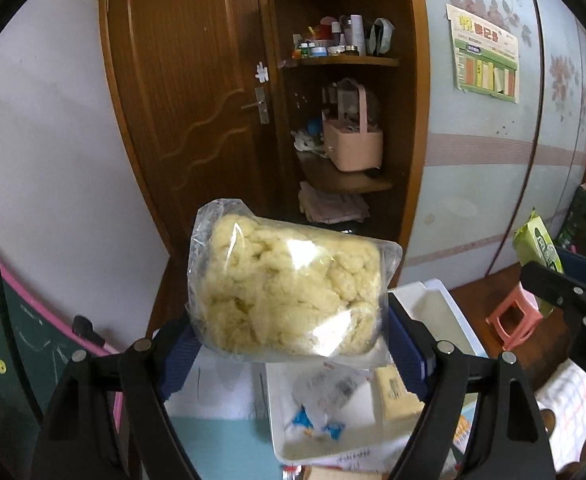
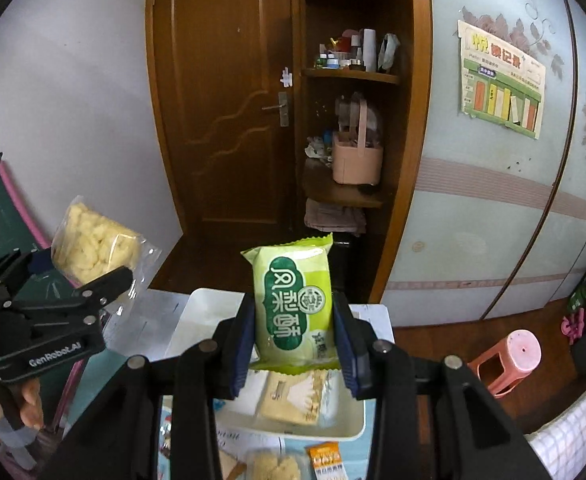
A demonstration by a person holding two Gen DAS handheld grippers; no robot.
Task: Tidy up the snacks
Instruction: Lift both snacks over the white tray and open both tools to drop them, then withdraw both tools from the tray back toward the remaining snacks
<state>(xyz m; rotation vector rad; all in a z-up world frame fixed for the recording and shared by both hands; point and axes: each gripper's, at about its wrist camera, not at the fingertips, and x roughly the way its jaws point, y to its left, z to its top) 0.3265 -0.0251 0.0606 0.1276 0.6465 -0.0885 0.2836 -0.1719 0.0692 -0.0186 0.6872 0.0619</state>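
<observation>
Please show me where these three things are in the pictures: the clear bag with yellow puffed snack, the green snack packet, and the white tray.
clear bag of yellow puffed snack (image 1: 293, 292), left wrist view, middle of the bag.
green snack packet (image 2: 293, 304), right wrist view, on its printed front.
white tray (image 2: 203, 308), right wrist view, on its far left wall.

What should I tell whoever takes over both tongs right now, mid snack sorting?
Left tongs: shut on a clear bag of pale yellow puffed snack, held up in the air.
Right tongs: shut on a green snack packet, also raised.
White tray on the table below already holds a few packets, among them a beige one.
An orange packet and a clear pack of pale pieces lie outside the tray at its near edge.
Left: set down both held snacks, then probably the loose ones.
</observation>
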